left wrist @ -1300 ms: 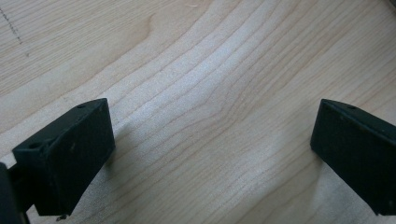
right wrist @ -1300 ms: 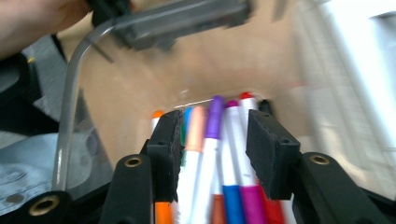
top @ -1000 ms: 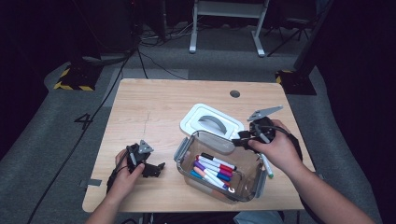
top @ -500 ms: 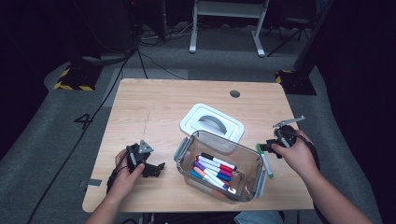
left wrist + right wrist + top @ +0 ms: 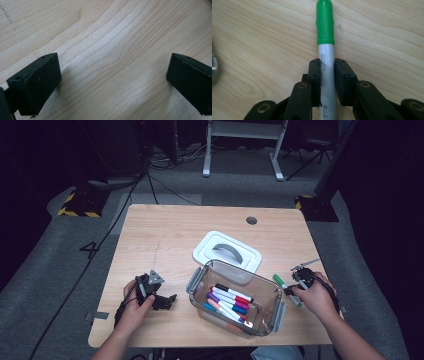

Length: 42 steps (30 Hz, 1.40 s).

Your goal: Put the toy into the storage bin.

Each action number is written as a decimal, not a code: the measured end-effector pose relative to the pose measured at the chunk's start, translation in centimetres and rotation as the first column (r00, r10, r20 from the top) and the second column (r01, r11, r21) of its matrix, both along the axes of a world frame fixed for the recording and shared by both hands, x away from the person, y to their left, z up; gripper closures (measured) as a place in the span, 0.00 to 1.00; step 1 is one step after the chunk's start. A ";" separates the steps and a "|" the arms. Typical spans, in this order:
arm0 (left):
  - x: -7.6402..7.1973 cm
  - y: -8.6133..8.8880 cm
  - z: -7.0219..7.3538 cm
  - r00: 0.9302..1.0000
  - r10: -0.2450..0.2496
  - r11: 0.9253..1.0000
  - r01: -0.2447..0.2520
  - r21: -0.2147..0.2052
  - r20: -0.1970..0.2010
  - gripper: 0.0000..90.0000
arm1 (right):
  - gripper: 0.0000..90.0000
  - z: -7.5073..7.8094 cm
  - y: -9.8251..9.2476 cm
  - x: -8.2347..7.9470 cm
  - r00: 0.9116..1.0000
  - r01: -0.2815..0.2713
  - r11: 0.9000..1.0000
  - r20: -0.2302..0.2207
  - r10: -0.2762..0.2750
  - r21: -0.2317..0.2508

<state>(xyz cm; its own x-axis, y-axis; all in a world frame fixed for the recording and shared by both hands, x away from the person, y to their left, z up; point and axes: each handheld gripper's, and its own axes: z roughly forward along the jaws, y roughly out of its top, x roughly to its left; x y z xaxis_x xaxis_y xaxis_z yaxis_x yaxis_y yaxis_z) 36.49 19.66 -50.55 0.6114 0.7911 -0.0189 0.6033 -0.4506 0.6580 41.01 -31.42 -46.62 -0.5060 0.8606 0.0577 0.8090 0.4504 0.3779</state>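
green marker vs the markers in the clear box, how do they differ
The green marker lies alone on the table, right of the clear box; the other markers lie bundled inside it. The right gripper is clamped on the green one; the others go untouched. All are white-barrelled with coloured caps.

A wooden table (image 5: 170, 235) fills the middle of the high view, with a small dark round hole (image 5: 251, 220) near its upper right corner. A white lid (image 5: 227, 252) with a grey handle lies flat at the centre of the frame, and just below it stands a clear container (image 5: 272, 317) holding several markers (image 5: 227, 303) in purple, red, blue and black. At the left edge a 4 (image 5: 92, 250) is marked on the grey floor, and a black cable (image 5: 107, 232) crosses it.
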 end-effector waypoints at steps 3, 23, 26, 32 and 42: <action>0.0 0.0 0.0 1.000 0.000 1.000 0.000 0.000 0.000 0.00 | 0.86 0.0 -0.2 0.0 1.000 0.023 1.000 0.015 -0.023 -0.008; 0.1 0.0 0.0 1.000 -0.007 1.000 0.007 0.000 0.006 0.00 | 0.86 2.7 -0.9 0.8 0.999 0.047 0.994 0.011 -0.048 0.103; 0.2 0.0 0.0 1.000 -0.008 1.000 0.008 0.005 0.011 0.00 | 0.86 3.8 -0.7 0.9 0.999 0.041 0.992 0.032 -0.045 0.116; 0.2 0.0 0.0 1.000 -0.008 1.000 0.008 0.003 0.007 0.00 | 0.86 8.6 0.0 0.5 0.994 -0.012 0.981 0.108 -0.009 0.193; 0.2 0.0 0.0 1.000 -0.008 1.000 0.008 0.003 0.008 0.00 | 0.86 12.0 1.5 -0.3 0.985 -0.081 0.972 0.167 0.045 0.219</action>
